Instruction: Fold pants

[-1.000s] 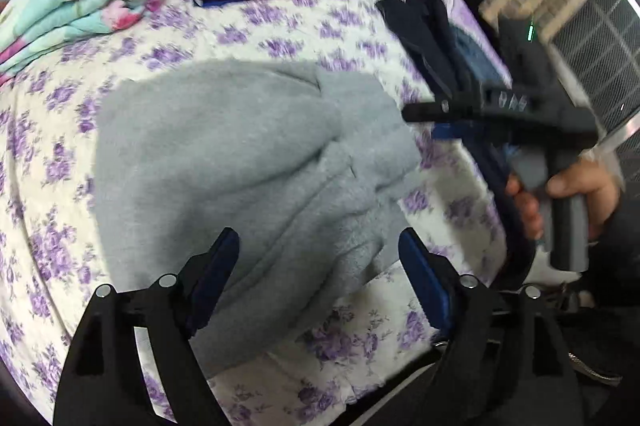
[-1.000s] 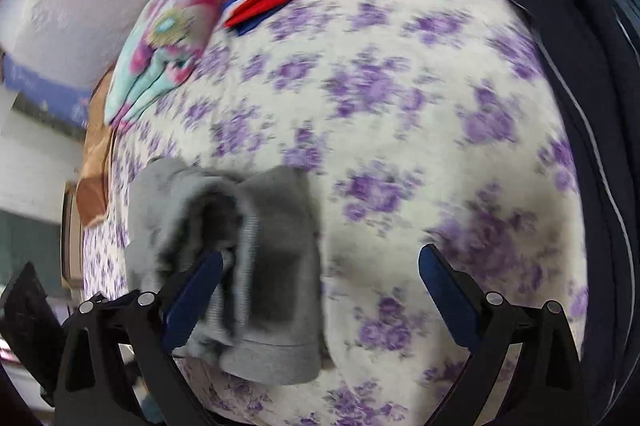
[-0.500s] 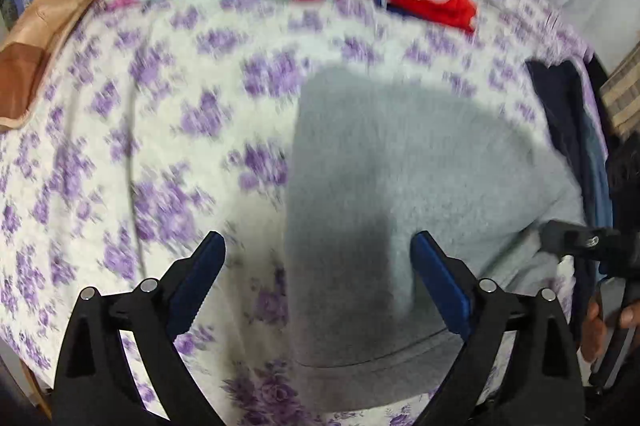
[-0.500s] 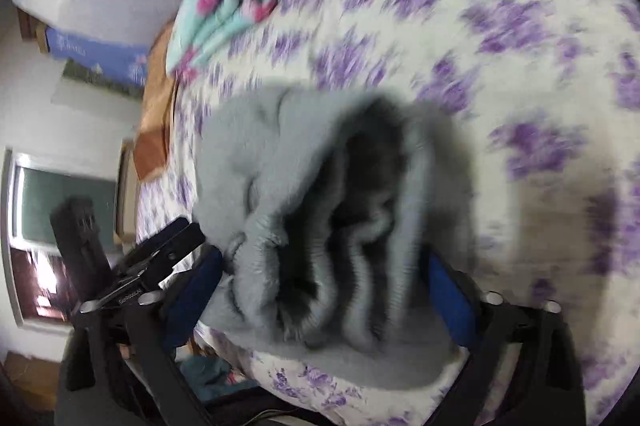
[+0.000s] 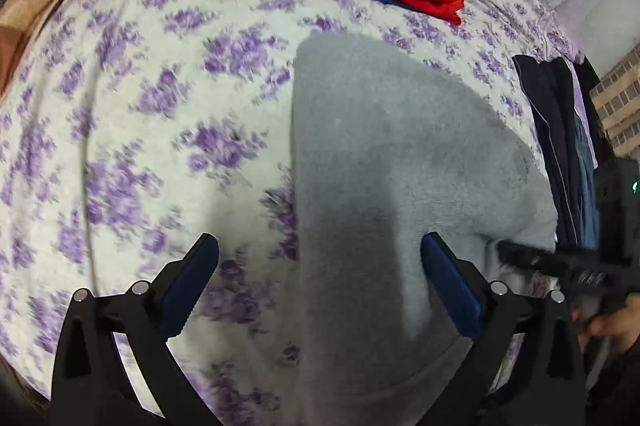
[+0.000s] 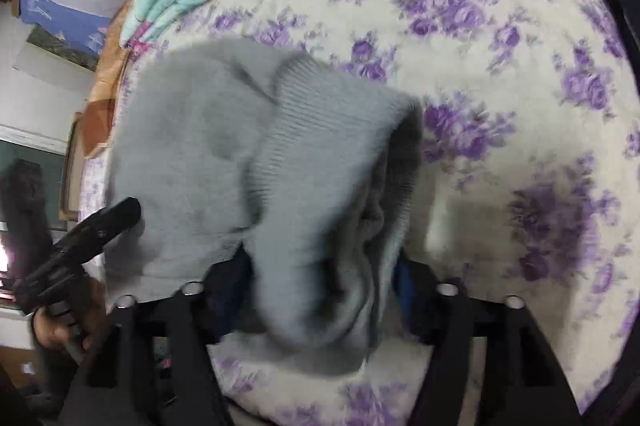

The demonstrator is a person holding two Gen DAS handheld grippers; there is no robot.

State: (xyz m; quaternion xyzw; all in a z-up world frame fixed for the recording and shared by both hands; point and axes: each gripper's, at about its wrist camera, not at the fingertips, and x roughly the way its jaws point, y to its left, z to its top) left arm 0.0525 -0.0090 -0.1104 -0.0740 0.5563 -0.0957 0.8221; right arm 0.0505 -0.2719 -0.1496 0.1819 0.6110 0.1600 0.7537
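Currently left tongs [image 5: 319,284] sit wide apart and empty over the near edge of the grey pants [image 5: 384,185] lying folded on the floral bed [image 5: 140,129], while right tongs [image 6: 320,278] are clamped on the bunched ribbed end of the pants at the bed's edge.

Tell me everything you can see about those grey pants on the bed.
The grey pants look like soft fleecy knit with a ribbed band. They lie folded in layers on the purple-flowered bedspread. The right gripper has closed on a bunched end. The left gripper is open above the flat part, not touching.
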